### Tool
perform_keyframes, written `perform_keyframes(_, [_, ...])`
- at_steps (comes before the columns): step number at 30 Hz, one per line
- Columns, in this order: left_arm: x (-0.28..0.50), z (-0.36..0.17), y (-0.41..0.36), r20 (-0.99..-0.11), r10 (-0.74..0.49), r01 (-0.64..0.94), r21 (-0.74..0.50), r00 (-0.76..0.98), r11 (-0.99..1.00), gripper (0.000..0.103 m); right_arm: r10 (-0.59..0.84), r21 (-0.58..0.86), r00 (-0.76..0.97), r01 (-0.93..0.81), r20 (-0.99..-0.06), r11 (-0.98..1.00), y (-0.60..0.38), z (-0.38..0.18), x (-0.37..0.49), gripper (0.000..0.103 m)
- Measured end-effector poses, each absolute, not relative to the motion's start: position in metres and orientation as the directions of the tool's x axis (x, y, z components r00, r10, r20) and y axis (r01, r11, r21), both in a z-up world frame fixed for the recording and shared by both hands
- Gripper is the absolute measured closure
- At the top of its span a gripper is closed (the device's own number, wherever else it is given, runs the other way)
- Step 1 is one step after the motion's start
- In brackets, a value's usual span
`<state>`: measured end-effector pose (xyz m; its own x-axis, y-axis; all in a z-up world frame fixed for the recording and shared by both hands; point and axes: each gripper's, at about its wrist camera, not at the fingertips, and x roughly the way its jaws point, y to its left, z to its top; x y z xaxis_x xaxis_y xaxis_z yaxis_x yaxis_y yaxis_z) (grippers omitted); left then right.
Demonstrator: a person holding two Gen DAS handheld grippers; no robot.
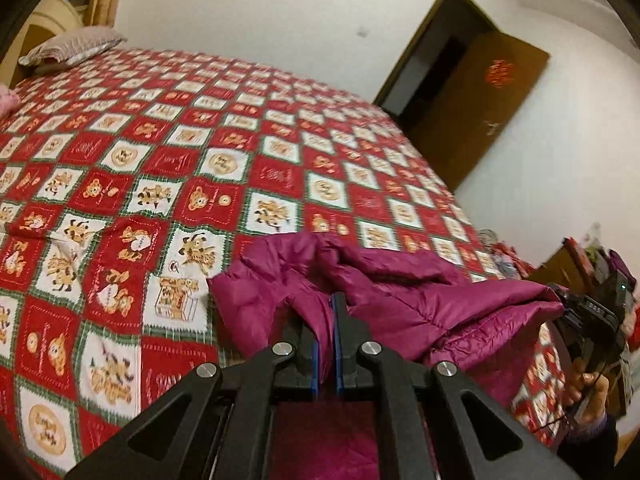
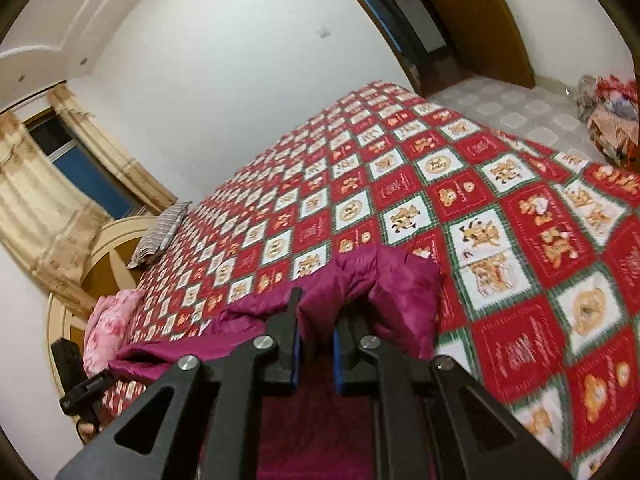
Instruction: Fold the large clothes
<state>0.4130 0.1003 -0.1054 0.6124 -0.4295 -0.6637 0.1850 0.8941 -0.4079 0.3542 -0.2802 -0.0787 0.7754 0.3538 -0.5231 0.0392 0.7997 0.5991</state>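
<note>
A magenta quilted down jacket [image 1: 384,296] hangs bunched between my two grippers over the near edge of the bed. My left gripper [image 1: 332,312] is shut on a fold of the jacket, its blue pads pressed on the fabric. My right gripper [image 2: 316,320] is shut on another fold of the jacket [image 2: 360,280], with the cloth bulging up between the fingers. The right gripper and the hand holding it also show at the right edge of the left wrist view [image 1: 592,316]. The left gripper shows at the lower left of the right wrist view [image 2: 80,392].
The bed carries a red, white and green bear-print quilt [image 1: 200,160]. A striped pillow [image 1: 72,44] and a pink item [image 2: 108,328] lie at the headboard end. A brown door [image 1: 476,100] stands open beyond the bed. Piled clothes [image 2: 612,120] lie on the tiled floor.
</note>
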Motion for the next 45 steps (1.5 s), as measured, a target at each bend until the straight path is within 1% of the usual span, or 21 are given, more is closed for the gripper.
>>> perform_keyframes(3, [0.436, -0.117, 0.098, -0.687, -0.409, 0.143, -0.41, 0.601, 0.901, 0.099, 0.345, 0.597, 0.763, 0.067, -0.546, 0.799, -0.281, -0.092, 0.378, 0.088])
perform_keyframes(8, [0.463, -0.134, 0.09, -0.73, -0.356, 0.091, -0.377, 0.584, 0.922, 0.099, 0.322, 0.578, 0.748, 0.1, -0.581, 0.81, -0.279, -0.107, 0.407, 0.088])
perform_keyframes(12, [0.479, -0.148, 0.083, -0.758, -0.298, 0.054, -0.329, 0.58, 0.943, 0.099, 0.291, 0.544, 0.737, 0.123, -0.61, 0.83, -0.276, -0.118, 0.429, 0.088])
perform_keyframes(16, [0.494, -0.165, 0.077, -0.789, -0.237, 0.009, -0.282, 0.567, 0.96, 0.098, 0.238, 0.474, 0.723, 0.138, -0.648, 0.87, -0.267, -0.131, 0.45, 0.088])
perform_keyframes(21, [0.503, -0.179, 0.066, -0.813, -0.149, -0.02, -0.194, 0.563, 0.981, 0.098, 0.194, 0.418, 0.722, 0.144, -0.665, 0.897, -0.257, -0.149, 0.467, 0.088])
perform_keyframes(25, [0.504, -0.189, 0.056, -0.811, -0.089, -0.023, -0.125, 0.578, 0.992, 0.098, 0.169, 0.393, 0.715, 0.159, -0.678, 0.906, -0.255, -0.168, 0.474, 0.085])
perform_keyframes(28, [0.505, -0.194, 0.052, -0.807, -0.063, -0.029, -0.099, 0.588, 0.995, 0.097, 0.147, 0.362, 0.705, 0.165, -0.694, 0.917, -0.252, -0.185, 0.478, 0.084])
perform_keyframes(31, [0.504, -0.198, 0.048, -0.798, -0.033, -0.037, -0.07, 0.602, 0.997, 0.097, 0.125, 0.338, 0.716, 0.163, -0.687, 0.927, -0.248, -0.193, 0.479, 0.083])
perform_keyframes(34, [0.501, -0.197, 0.045, -0.787, -0.013, -0.038, -0.046, 0.617, 0.998, 0.097, 0.079, 0.282, 0.721, 0.167, -0.688, 0.945, -0.24, -0.196, 0.481, 0.083])
perform_keyframes(36, [0.497, -0.192, 0.05, -0.778, -0.024, -0.046, -0.068, 0.627, 0.997, 0.097, 0.06, 0.252, 0.717, 0.164, -0.695, 0.954, -0.235, -0.197, 0.483, 0.082])
perform_keyframes(38, [0.491, -0.182, 0.06, -0.764, -0.059, -0.054, -0.121, 0.643, 0.991, 0.097, 0.058, 0.245, 0.714, 0.161, -0.698, 0.956, -0.234, -0.197, 0.485, 0.082])
perform_keyframes(39, [0.488, -0.177, 0.067, -0.755, -0.089, -0.052, -0.16, 0.65, 0.986, 0.097, 0.062, 0.25, 0.714, 0.161, -0.697, 0.955, -0.235, -0.198, 0.484, 0.082])
perform_keyframes(42, [0.478, -0.157, 0.106, -0.702, -0.254, -0.06, -0.39, 0.665, 0.919, 0.096, 0.069, 0.259, 0.715, 0.16, -0.695, 0.952, -0.237, -0.199, 0.484, 0.081])
perform_keyframes(44, [0.477, -0.146, 0.124, -0.684, -0.294, -0.088, -0.464, 0.667, 0.881, 0.095, 0.059, 0.247, 0.713, 0.163, -0.699, 0.955, -0.235, -0.199, 0.484, 0.081])
perform_keyframes(45, [0.476, -0.14, 0.127, -0.686, -0.272, -0.106, -0.455, 0.675, 0.884, 0.095, 0.053, 0.24, 0.712, 0.164, -0.7, 0.957, -0.234, -0.199, 0.484, 0.08])
